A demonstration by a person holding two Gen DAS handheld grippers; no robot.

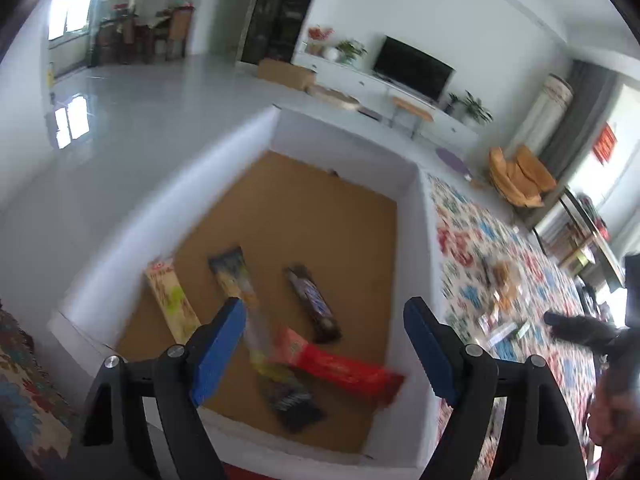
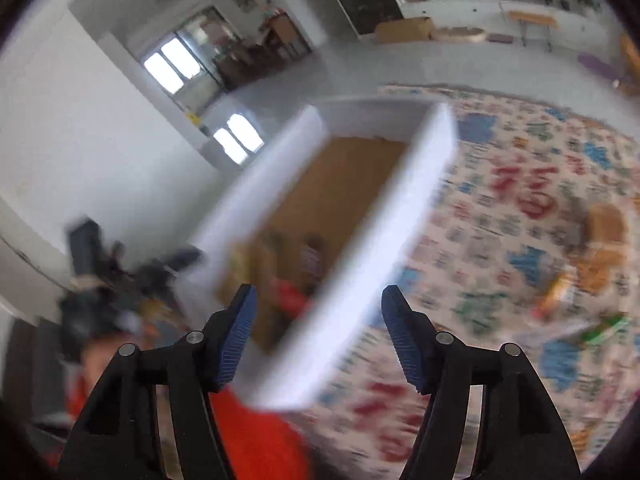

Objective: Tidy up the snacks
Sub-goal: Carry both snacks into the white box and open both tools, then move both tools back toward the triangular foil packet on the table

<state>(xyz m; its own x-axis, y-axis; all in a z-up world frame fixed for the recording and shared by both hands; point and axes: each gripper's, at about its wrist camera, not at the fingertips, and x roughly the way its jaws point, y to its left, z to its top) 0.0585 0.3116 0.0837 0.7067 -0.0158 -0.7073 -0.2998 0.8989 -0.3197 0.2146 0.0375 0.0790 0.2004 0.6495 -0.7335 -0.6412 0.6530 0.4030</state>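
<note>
Patterned rug (image 1: 472,240) on pale floor carries white box (image 1: 416,216) with snack bars (image 1: 312,304) lying on its brown bottom. Left tongs (image 1: 324,344) spread, empty, above box. Right tongs (image 2: 316,336) spread, empty, over box wall.

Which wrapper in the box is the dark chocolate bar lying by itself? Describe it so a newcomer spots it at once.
Start at the white-walled box with the brown cardboard floor, beside the patterned rug. Inside lie several long snack packs; look right of the yellow-and-blue pack, above the red pack. The dark brown chocolate bar lies there alone, touching no other pack, with blue-and-white lettering along it.
</note>
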